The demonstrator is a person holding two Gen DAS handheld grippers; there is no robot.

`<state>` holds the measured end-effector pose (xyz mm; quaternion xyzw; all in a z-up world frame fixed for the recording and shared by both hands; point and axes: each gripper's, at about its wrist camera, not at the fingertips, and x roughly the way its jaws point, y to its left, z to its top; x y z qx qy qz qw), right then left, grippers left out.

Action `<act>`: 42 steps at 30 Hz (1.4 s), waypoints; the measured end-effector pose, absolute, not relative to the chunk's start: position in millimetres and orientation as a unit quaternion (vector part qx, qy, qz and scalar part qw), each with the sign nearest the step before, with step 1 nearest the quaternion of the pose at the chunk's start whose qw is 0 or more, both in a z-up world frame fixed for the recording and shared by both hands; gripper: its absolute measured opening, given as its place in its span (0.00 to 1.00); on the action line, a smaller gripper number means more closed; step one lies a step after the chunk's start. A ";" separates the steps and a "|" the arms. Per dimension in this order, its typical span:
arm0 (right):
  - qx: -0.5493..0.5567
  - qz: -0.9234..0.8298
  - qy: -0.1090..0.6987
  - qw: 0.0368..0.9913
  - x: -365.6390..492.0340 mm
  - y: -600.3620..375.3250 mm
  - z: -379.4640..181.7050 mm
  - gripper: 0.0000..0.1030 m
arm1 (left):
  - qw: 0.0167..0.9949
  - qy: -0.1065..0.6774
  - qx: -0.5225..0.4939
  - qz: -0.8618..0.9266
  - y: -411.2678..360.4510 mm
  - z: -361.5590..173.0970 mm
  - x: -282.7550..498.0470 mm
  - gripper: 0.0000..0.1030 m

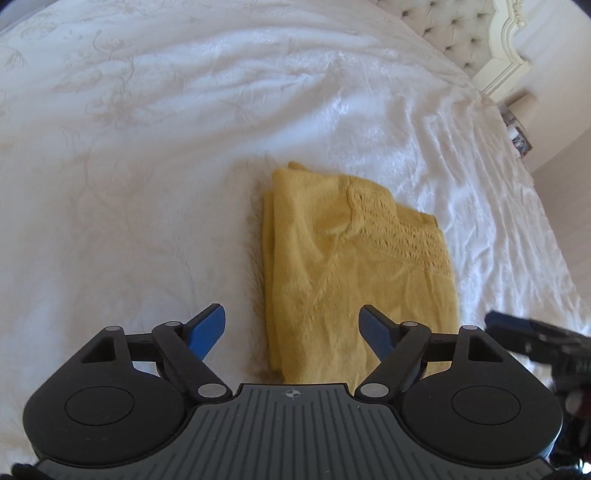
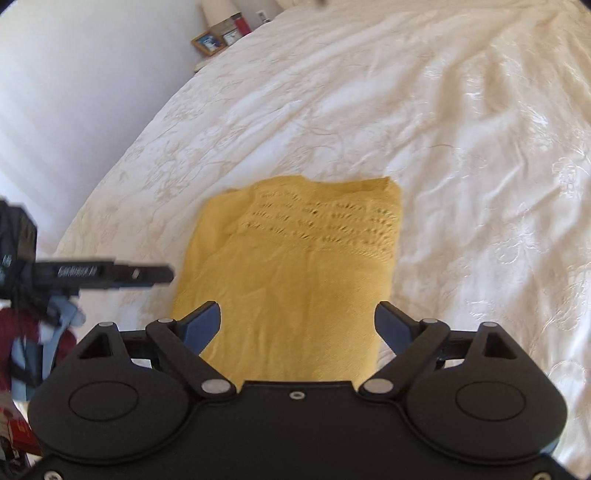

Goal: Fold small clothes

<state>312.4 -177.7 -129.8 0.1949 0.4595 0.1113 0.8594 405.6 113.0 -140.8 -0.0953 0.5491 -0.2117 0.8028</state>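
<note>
The yellow knitted top (image 1: 354,258) lies on the white bedspread (image 1: 147,147), near the edge where we stand, already folded into a compact rectangle with several layers showing along its left side. The band of small holes in the knit runs across the far half of it, and the upper layer there makes a soft bump that does not lie fully flat. Our left gripper (image 1: 291,328) hangs above the near left corner of the top with its jaws wide apart and nothing between them; one blue finger is over the bedspread and the other over the yellow cloth. Our right gripper (image 2: 297,325) is over the near end of the top, jaws also wide apart and empty. In the right wrist view the picture is a little blurred, so we cannot tell whether the fingers touch the cloth or only hover over it. We judge that the folding of this piece is almost finished or finished, and that we are either releasing it or preparing one last fold. If one more fold is needed, the next move asks both grippers to close on the near edge, catching all layers together, and to carry it toward the far edge without dragging the lower layers. Otherwise it asks only for pressing the bump flat. Beyond the bed we see a padded headboard (image 1: 450,33) and a nightstand with picture frames (image 2: 210,42).
</note>
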 end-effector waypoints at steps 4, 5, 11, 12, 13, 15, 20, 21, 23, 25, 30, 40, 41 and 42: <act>0.245 0.105 0.469 0.842 336.1 -203.9 -151.6 0.90 | 0.780 0.581 -0.097 -0.212 101.7 -159.6 383.6 0.77; 0.254 0.106 0.473 0.837 341.2 -207.3 -156.7 0.90 | 0.776 0.586 -0.099 -0.212 99.0 -163.0 381.3 0.77; 0.314 0.127 0.490 0.803 362.2 -221.3 -189.1 0.90 | 0.763 0.597 -0.109 -0.223 79.6 -180.8 384.0 0.77; 0.328 0.131 0.491 0.796 365.1 -222.9 -193.9 0.90 | 0.761 0.599 -0.113 -0.221 77.7 -184.8 387.1 0.77; 0.340 0.134 0.493 0.790 367.9 -224.1 -198.5 0.90 | 0.760 0.600 -0.119 -0.219 76.5 -188.7 389.6 0.77; 0.356 0.138 0.493 0.782 373.6 -225.6 -206.6 0.90 | 0.756 0.603 -0.133 -0.220 73.9 -194.9 396.3 0.79; 0.385 0.157 0.481 0.772 385.7 -226.1 -216.5 0.95 | 0.747 0.596 -0.161 -0.248 65.8 -204.0 406.3 0.99; 0.389 0.160 0.478 0.771 388.0 -225.8 -217.7 0.96 | 0.749 0.592 -0.156 -0.254 63.3 -204.1 406.9 0.99; 0.394 0.165 0.475 0.769 393.8 -223.1 -220.6 1.00 | 0.752 0.583 -0.150 -0.268 60.8 -203.8 407.1 0.99; 0.398 0.169 0.471 0.769 399.0 -221.6 -222.7 1.00 | 0.752 0.579 -0.156 -0.275 61.6 -203.7 406.9 0.99; 0.398 0.178 0.468 0.768 396.1 -221.5 -222.0 0.97 | 0.733 0.589 -0.190 -0.281 73.7 -201.0 396.9 0.86; 0.374 0.132 0.474 0.786 369.3 -224.4 -191.7 0.40 | 0.697 0.607 -0.238 -0.297 87.9 -194.6 381.5 0.14; 0.374 0.130 0.471 0.789 365.2 -222.6 -184.6 0.39 | 0.694 0.607 -0.243 -0.301 88.2 -190.5 379.3 0.14; 0.371 0.129 0.470 0.791 360.6 -220.6 -177.8 0.39 | 0.691 0.606 -0.248 -0.306 87.8 -186.0 375.9 0.14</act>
